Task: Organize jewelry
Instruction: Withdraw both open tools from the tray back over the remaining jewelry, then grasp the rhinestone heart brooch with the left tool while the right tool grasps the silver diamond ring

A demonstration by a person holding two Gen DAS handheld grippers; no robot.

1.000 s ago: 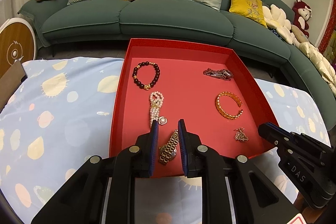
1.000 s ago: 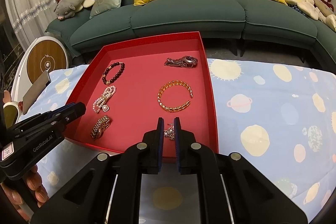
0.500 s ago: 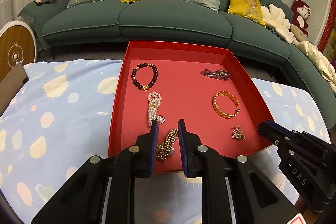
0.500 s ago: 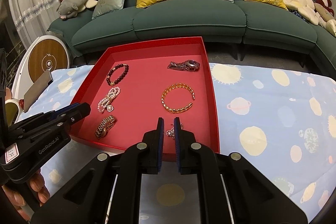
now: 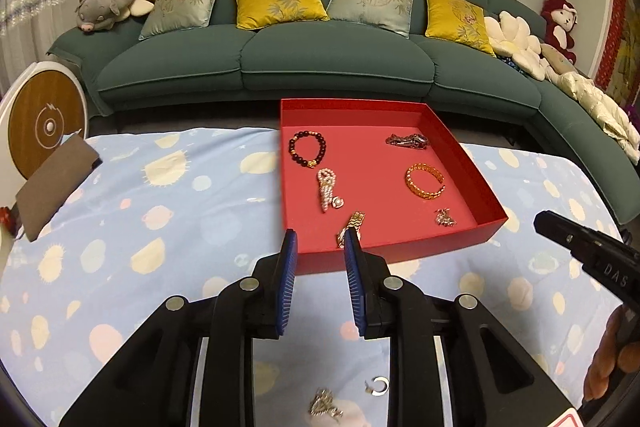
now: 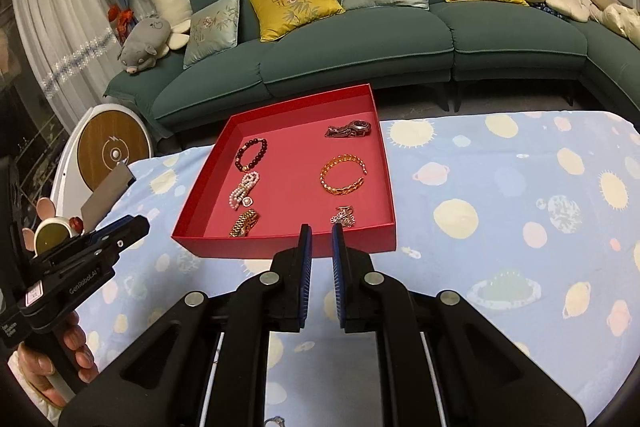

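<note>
A red tray (image 5: 476, 234) (image 6: 192, 227) on the blue cloth holds a dark bead bracelet (image 5: 307, 149) (image 6: 251, 155), a pearl piece (image 5: 328, 189) (image 6: 242, 191), a gold watch (image 5: 352, 225) (image 6: 244, 223), a gold bangle (image 5: 425, 181) (image 6: 342, 174), a silver watch (image 5: 408, 140) (image 6: 348, 128) and a small silver charm (image 5: 445, 218) (image 6: 343, 217). My left gripper (image 5: 318, 241) is open and empty, just in front of the tray's near wall. My right gripper (image 6: 318, 232) is empty, jaws slightly apart, at the near wall below the charm.
Loose small jewelry (image 5: 325, 405) and a ring (image 5: 378, 385) lie on the cloth under my left gripper. A brown card (image 5: 52, 187) sits at the table's left edge. A green sofa (image 5: 332, 67) stands behind the table. A round white stand (image 6: 112, 151) is at left.
Both grippers have pulled back from the tray toward the near side of the table. The jewelry in the tray has not moved.
</note>
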